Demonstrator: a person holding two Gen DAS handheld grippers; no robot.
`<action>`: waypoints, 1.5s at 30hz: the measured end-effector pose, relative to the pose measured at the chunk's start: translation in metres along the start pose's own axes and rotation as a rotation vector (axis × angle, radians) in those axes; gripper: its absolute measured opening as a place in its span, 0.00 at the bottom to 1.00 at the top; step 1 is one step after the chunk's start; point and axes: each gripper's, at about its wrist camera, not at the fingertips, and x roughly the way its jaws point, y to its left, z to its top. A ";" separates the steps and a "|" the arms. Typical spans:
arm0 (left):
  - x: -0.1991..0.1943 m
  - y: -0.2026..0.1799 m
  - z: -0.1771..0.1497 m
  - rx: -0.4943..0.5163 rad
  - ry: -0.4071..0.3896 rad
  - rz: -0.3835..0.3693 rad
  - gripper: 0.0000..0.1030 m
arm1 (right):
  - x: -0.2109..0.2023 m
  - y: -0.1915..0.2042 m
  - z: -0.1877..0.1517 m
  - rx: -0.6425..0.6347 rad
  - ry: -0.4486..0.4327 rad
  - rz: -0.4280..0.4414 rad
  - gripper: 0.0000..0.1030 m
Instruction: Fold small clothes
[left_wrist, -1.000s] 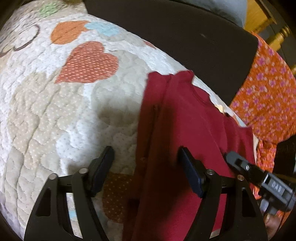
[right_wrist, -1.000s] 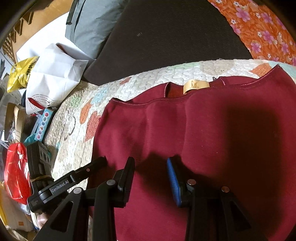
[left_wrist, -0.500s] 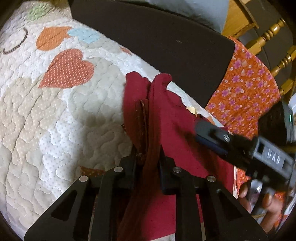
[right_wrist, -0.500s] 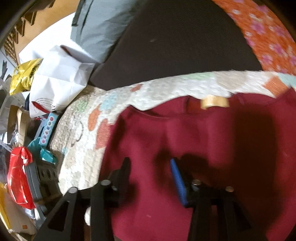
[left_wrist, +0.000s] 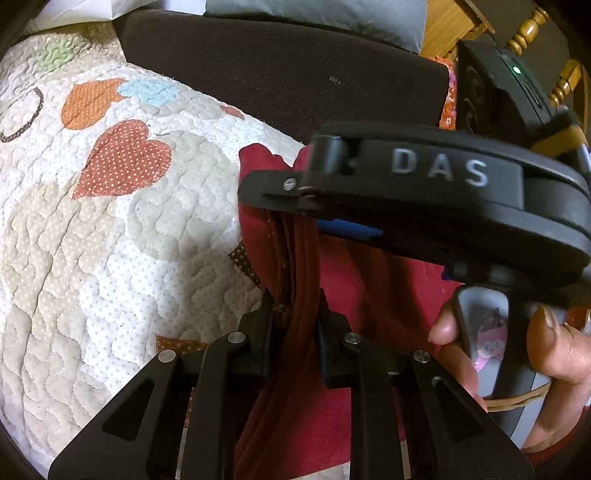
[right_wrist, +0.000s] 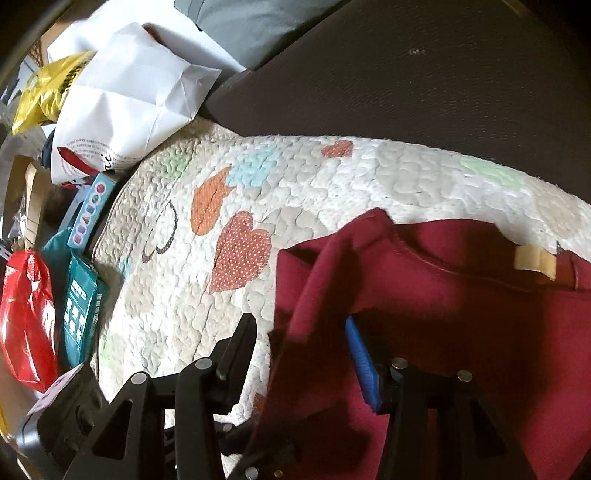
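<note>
Since a second ago the left claw (left_wrist: 293, 314) has closed from wide open onto the bunched left edge of the maroon garment (left_wrist: 373, 291), while the right claw (right_wrist: 301, 350) hangs open over its 9 o'clock edge, gripping nothing; soft, light and floppy, the garment lies on the quilt (left_wrist: 110, 229) and is probably best pinched at seams or corners

left hand-held gripper (left_wrist: 293, 317) clamps red garment (left_wrist: 369, 295) edge | right hand-held gripper (left_wrist: 280, 218) above | quilt (left_wrist: 110, 240) beneath
</note>
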 end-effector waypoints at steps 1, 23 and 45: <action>-0.001 0.002 -0.002 0.000 0.001 0.000 0.17 | 0.001 0.001 0.000 -0.005 0.004 -0.005 0.48; 0.004 -0.006 -0.006 0.013 0.007 0.001 0.17 | 0.014 0.012 -0.008 -0.169 0.004 -0.164 0.35; -0.066 -0.091 -0.015 0.261 -0.009 -0.514 0.30 | -0.168 -0.086 -0.052 -0.115 -0.304 -0.186 0.16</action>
